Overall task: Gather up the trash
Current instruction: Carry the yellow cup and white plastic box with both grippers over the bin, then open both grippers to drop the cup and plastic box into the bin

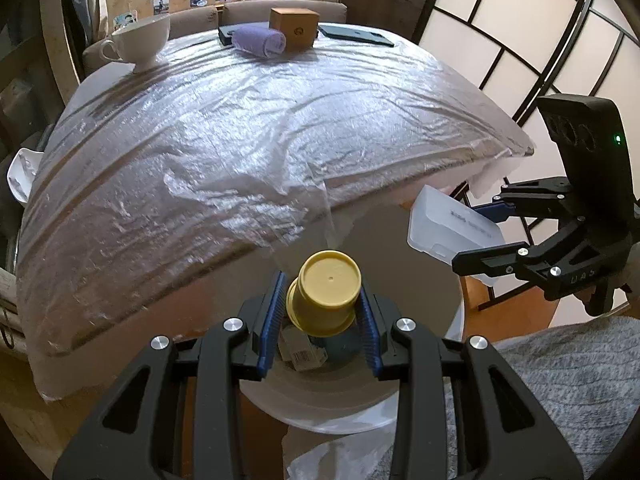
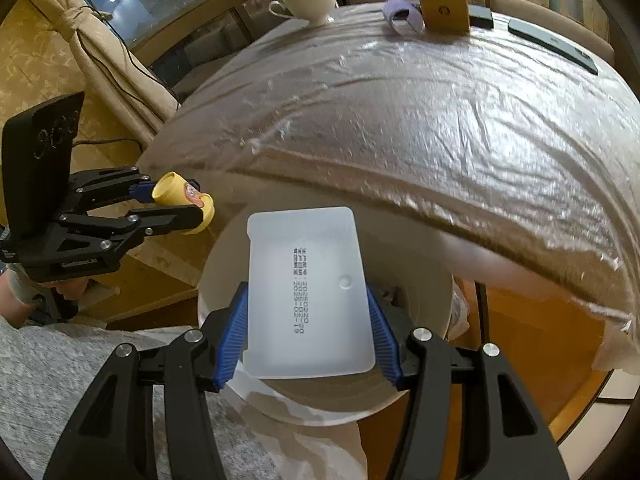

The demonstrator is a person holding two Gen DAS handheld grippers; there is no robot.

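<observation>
Above the white bin [image 2: 224,280] beside the plastic-covered worktop [image 1: 240,140], the right tongs [image 2: 308,320] clamp a white tray [image 2: 308,292] lengthwise directly over its mouth, while the left tongs [image 1: 322,308] pinch a yellow cup [image 1: 326,298] nearer the rim.

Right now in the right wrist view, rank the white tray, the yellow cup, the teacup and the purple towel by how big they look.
1. white tray, nearest the camera, so inflated
2. yellow cup
3. teacup and purple towel look alike, both far off, so unranked

Both hand-held grippers [image 1: 323,308] [image 2: 308,320] clamped (level).
</observation>
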